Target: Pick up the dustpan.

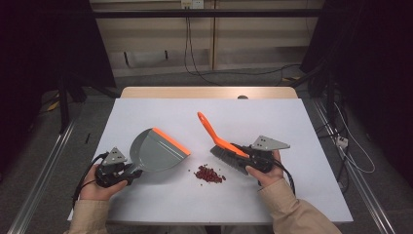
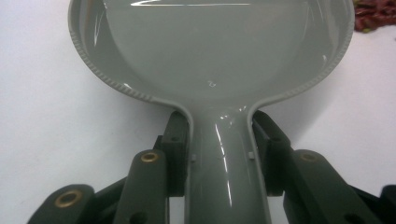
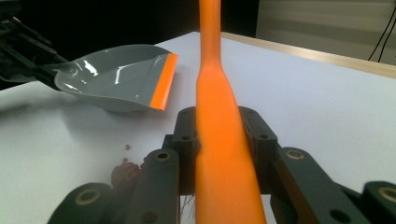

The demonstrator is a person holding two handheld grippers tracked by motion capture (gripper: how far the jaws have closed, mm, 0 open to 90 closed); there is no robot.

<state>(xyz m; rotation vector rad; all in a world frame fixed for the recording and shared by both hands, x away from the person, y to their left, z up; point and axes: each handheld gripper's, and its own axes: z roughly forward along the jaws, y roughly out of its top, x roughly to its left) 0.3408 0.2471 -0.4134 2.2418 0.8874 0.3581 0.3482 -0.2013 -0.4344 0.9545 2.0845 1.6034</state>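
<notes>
A grey dustpan [image 1: 153,151] with an orange lip lies on the white table, its mouth facing right and away. My left gripper [image 1: 130,173] is shut on its handle; in the left gripper view both pads [image 2: 180,140] press the handle's sides below the dustpan's bowl [image 2: 210,46]. My right gripper [image 1: 243,153] is shut on an orange-handled brush [image 1: 219,141], with the handle slanting up to the far left and the grey bristles [image 1: 226,158] low over the table. The brush handle [image 3: 219,93] runs up between the right jaws. A small heap of red crumbs [image 1: 209,174] lies between dustpan and brush.
The white tabletop [image 1: 292,122] has free room at the right and back, with a wooden strip [image 1: 209,91] along its far edge. Cables [image 1: 195,58] trail over the floor behind. Metal rails [image 1: 44,175] run along both sides of the table.
</notes>
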